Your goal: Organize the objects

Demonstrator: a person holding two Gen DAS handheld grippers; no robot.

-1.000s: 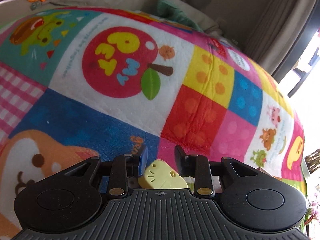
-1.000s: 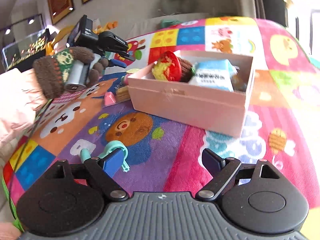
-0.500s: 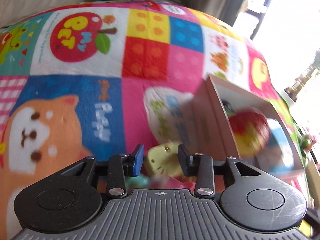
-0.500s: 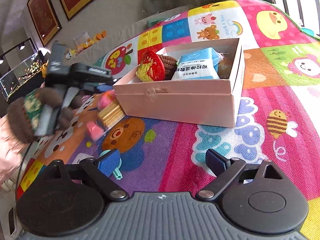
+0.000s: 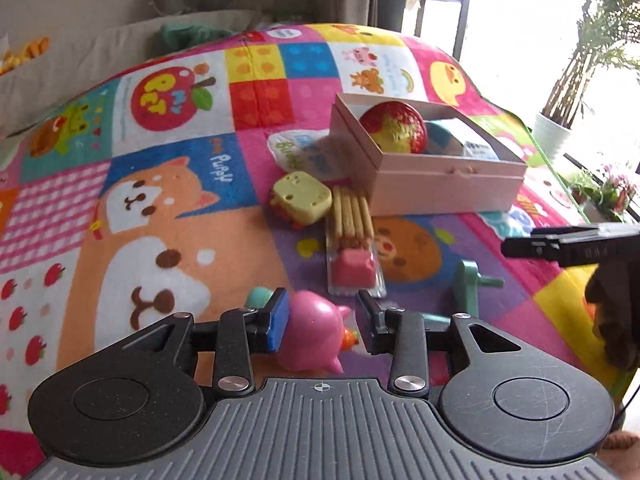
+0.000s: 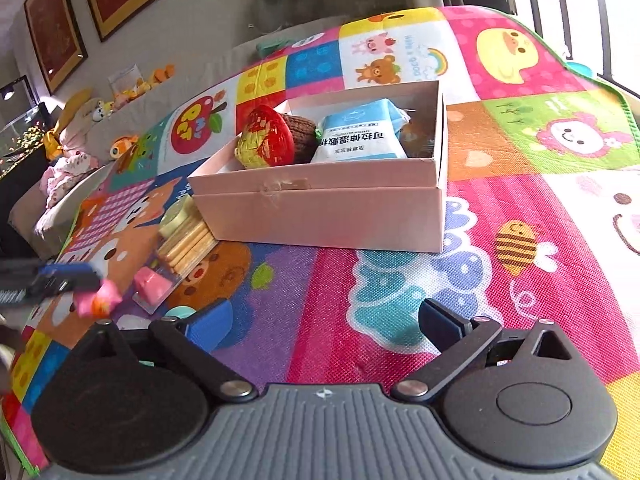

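My left gripper (image 5: 324, 318) is open around a pink pig toy (image 5: 312, 336); its blue left pad touches the toy, the right finger stands apart. A yellow cheese-shaped toy (image 5: 302, 198) lies on the play mat beside a biscuit-stick pack (image 5: 352, 232) with a pink block. The pink box (image 5: 440, 184) holds a red-yellow woven ball (image 5: 394, 128) and a blue packet (image 6: 360, 132). My right gripper (image 6: 324, 322) is open and empty, low over the mat in front of the box (image 6: 320, 208). The pig toy (image 6: 98, 300) shows at the left edge of the right wrist view.
A teal handle toy (image 5: 470, 284) lies on the mat right of my left gripper. The right gripper's tip (image 5: 560, 242) enters the left wrist view at right. A potted plant (image 5: 556, 132) stands beyond the mat's right edge. Soft toys (image 6: 132, 84) lie far left.
My left gripper has let go of the yellow cheese toy, which now lies near the box, and has drawn back to the pink pig toy. The right gripper has stayed open.
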